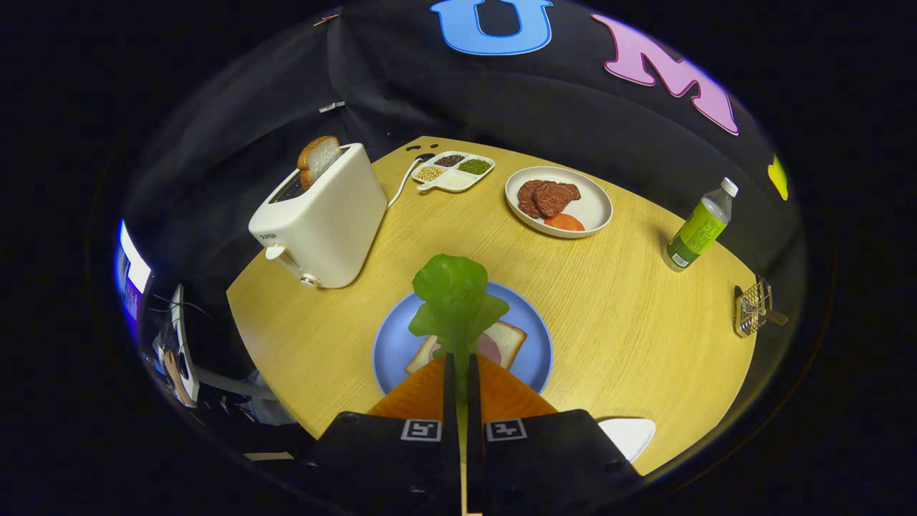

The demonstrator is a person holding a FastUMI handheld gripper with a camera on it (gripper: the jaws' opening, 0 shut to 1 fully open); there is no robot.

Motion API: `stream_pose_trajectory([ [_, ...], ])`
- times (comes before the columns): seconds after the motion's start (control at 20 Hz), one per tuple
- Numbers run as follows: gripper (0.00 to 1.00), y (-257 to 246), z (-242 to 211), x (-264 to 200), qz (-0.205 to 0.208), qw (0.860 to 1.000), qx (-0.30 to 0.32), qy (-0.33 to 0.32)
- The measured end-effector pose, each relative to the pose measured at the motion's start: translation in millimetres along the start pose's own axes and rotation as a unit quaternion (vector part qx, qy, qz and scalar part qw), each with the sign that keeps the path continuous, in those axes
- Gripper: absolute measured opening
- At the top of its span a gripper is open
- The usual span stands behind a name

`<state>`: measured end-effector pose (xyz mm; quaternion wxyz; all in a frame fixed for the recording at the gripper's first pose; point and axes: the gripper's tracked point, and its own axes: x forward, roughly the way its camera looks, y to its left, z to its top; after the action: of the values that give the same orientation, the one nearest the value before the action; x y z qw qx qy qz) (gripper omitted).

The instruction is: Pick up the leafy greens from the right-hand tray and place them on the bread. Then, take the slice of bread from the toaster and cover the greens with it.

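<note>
My gripper (459,367) is shut on the leafy greens (454,301), its two orange fingers pinching the stem. The green leaf stands up from the fingertips, above a slice of bread (507,340) topped with a pink slice, which lies on a blue plate (536,362) just ahead of the fingers. The leaf hides the middle of that bread. Beyond the plate to the left stands a white toaster (326,218) with a second bread slice (317,159) sticking up out of its slot.
A white plate (594,208) with brown meat pieces and a tomato slice sits beyond the blue plate. A divided dish (454,173) of beans stands behind the toaster. A green-labelled bottle (698,228) and a small wire rack (752,308) stand right. A white tray (630,434) sits beside the right finger.
</note>
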<state>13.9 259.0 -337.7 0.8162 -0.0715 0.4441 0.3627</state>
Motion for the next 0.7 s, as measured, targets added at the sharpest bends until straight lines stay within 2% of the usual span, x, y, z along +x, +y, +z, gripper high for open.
stream_pose_trajectory([
  [0.05, 0.12, -2.0, 1.2, 1.6, -0.005, 1.000, 0.001, 0.000],
  [0.25, 0.70, -8.9, 6.2, 3.8, -0.015, 1.000, 0.009, -0.008],
  [0.55, 0.71, -11.9, 8.7, -4.5, -0.016, 1.000, 0.011, -0.012],
  [0.7, 0.71, -5.3, 24.0, -19.2, -0.018, 0.999, 0.004, -0.036],
])
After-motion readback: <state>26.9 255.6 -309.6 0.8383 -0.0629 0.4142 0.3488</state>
